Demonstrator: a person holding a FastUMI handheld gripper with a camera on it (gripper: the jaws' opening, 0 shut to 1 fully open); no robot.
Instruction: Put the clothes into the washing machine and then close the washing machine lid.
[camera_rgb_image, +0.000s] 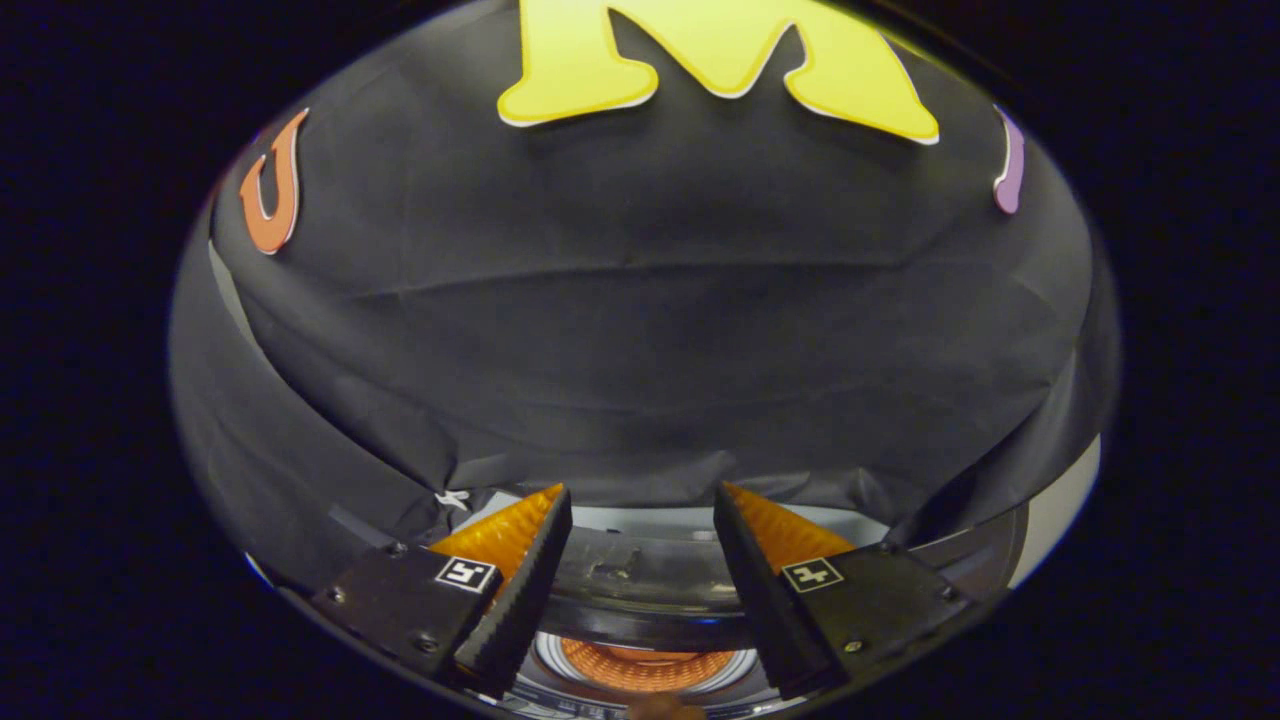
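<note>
My gripper (642, 492) is open, its two fingers spread wide with nothing between them. Below and between the fingers lies the top of the washing machine (640, 580), a dark glossy curved lid or rim with a pale band behind it. Closer in, under the fingers, a round opening holds something orange and ribbed (645, 665); whether that is clothing or the drum I cannot tell. The fingertips (555, 500) reach up to the lower hem of the black cloth wall.
The black cloth wall (640, 330) hangs straight ahead, close behind the machine, draped down to its back edge. A pale surface (1065, 505) shows to the right of the machine. A small white mark (452, 498) sits by the left finger's tip.
</note>
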